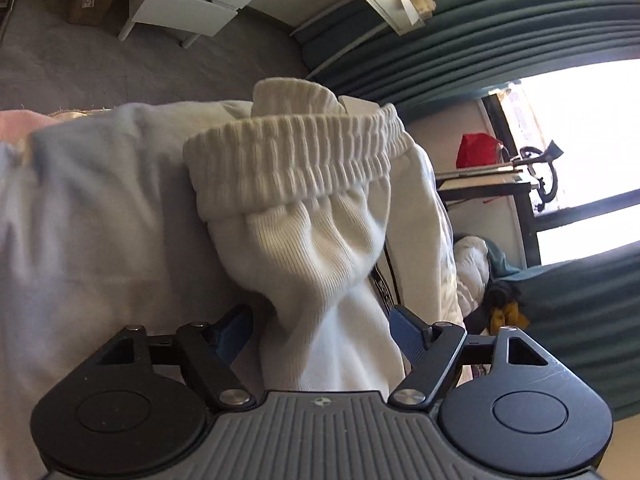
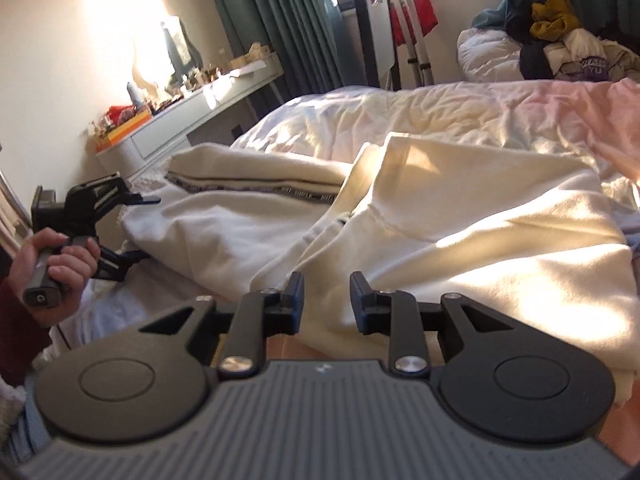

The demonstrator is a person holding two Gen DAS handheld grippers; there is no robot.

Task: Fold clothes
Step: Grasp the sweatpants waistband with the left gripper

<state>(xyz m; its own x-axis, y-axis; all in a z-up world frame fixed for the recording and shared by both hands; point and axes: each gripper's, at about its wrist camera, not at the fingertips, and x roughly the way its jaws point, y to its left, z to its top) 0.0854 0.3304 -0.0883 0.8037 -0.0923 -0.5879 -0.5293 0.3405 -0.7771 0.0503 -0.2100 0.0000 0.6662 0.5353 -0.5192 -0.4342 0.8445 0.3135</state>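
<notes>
White sweatpants (image 2: 400,216) with a dark patterned side stripe lie spread on the bed. In the left wrist view one leg end with its ribbed cuff (image 1: 292,160) lies bunched between the blue pads of my left gripper (image 1: 320,332), whose jaws stand wide around the cloth without pinching it. The left gripper also shows in the right wrist view (image 2: 144,228), held by a hand at the pants' left end. My right gripper (image 2: 326,300) is open and empty, just above the near edge of the pants.
The bed (image 2: 440,112) has a rumpled white and pink cover. A white desk (image 2: 200,108) with clutter stands left of it. Green curtains (image 2: 288,20), a red item (image 2: 416,16) and a clothes pile (image 2: 560,44) lie beyond.
</notes>
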